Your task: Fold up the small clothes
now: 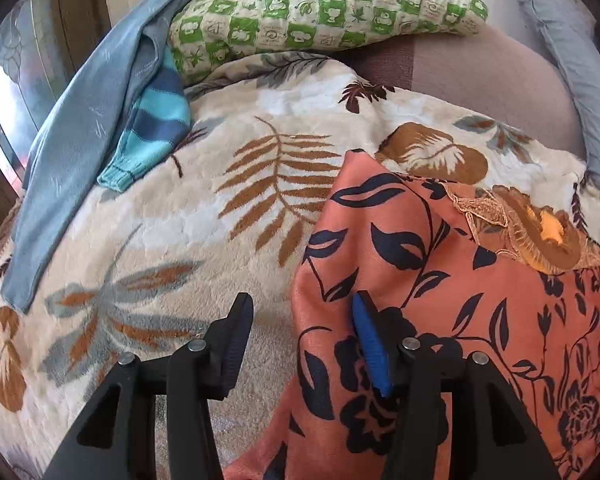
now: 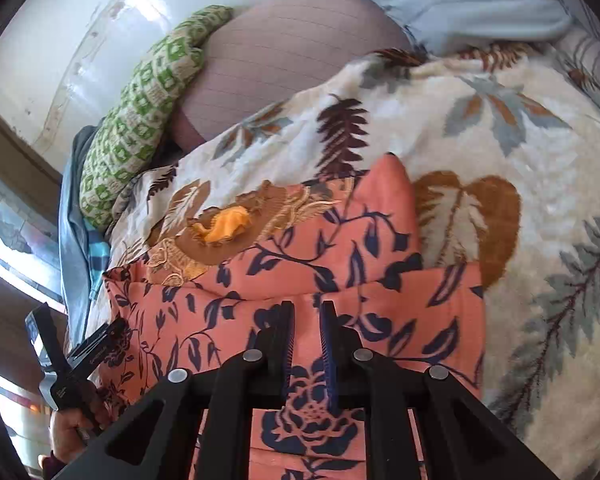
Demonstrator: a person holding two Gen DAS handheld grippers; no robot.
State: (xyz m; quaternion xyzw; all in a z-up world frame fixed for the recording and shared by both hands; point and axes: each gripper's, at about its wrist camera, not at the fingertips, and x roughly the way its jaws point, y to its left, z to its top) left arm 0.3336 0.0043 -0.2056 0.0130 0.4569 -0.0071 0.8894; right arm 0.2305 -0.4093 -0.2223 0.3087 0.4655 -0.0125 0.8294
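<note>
An orange garment (image 1: 440, 280) printed with dark blue leaves lies on a leaf-patterned blanket (image 1: 204, 208), with a sheer embroidered neckline (image 1: 536, 232) at its far side. My left gripper (image 1: 302, 314) stands open at the garment's left edge. Its blue-padded finger (image 1: 370, 344) is over the cloth and the other finger is over the blanket. In the right wrist view my right gripper (image 2: 307, 320) is shut on a raised fold of the orange garment (image 2: 340, 248). The cloth shows in the narrow gap between its pads.
At the far left lie a blue-grey garment (image 1: 80, 152) and a teal striped knit (image 1: 156, 128). A green checked pillow (image 1: 324, 8) and a grey pillow (image 1: 572, 80) lie on the mauve sheet (image 1: 480, 76). A hand (image 2: 72, 420) shows at the lower left of the right wrist view.
</note>
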